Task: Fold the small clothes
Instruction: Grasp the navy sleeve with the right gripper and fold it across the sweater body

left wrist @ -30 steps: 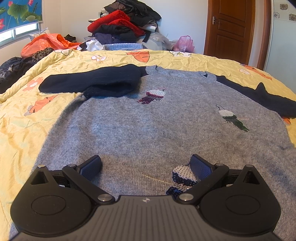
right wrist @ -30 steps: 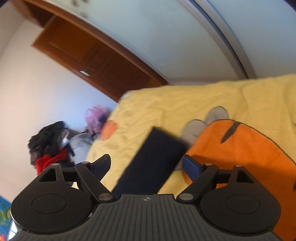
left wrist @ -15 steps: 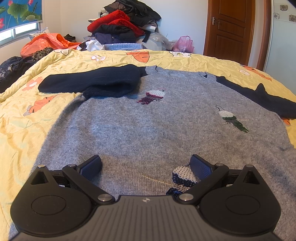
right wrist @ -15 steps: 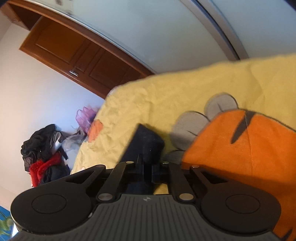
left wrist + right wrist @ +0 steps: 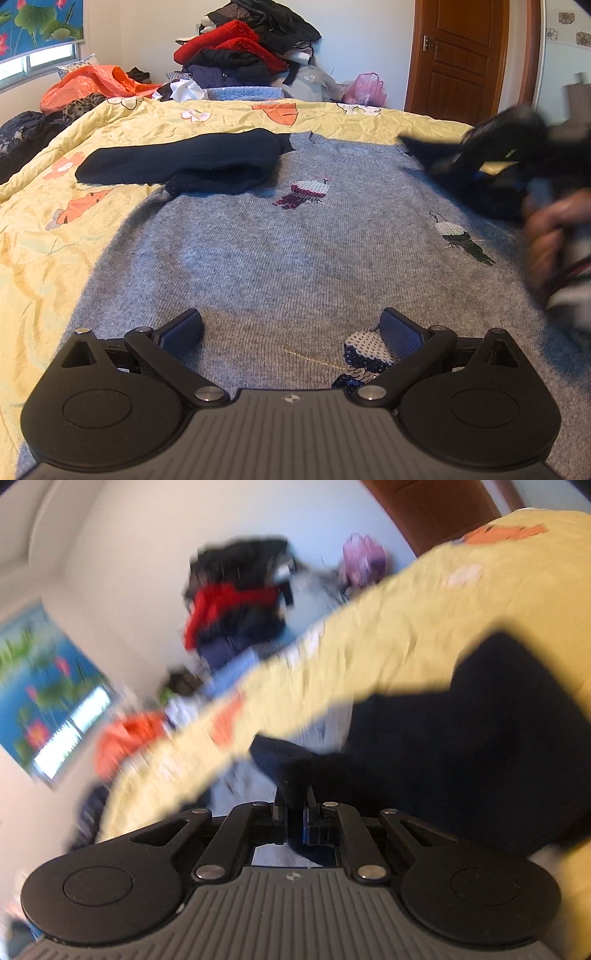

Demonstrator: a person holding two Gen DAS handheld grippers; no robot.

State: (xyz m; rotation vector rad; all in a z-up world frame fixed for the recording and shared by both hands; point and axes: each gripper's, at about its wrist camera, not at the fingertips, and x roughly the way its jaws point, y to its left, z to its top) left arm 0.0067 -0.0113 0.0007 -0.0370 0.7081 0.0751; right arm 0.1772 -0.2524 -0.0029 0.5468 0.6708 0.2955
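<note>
A grey sweater [image 5: 295, 251] with sequin birds lies flat on the yellow bedspread [image 5: 44, 229]. Its dark navy left sleeve [image 5: 184, 162] is folded in over the left shoulder. My left gripper [image 5: 291, 328] is open and empty, low over the sweater's hem. My right gripper [image 5: 294, 812] is shut on the dark navy right sleeve [image 5: 461, 746] and holds it lifted off the bed. In the left wrist view the right gripper [image 5: 517, 162] and the sleeve show blurred at the right, above the sweater's right shoulder, with the hand behind them.
A pile of red and dark clothes [image 5: 243, 48] stands past the far edge of the bed. An orange bag [image 5: 92, 85] lies at the back left. A brown door [image 5: 465, 55] is at the back right. A pink bag [image 5: 365, 88] sits near it.
My right gripper closed on the navy right sleeve, lifted it and swung it left over the sweater. My left gripper has stayed still and open.
</note>
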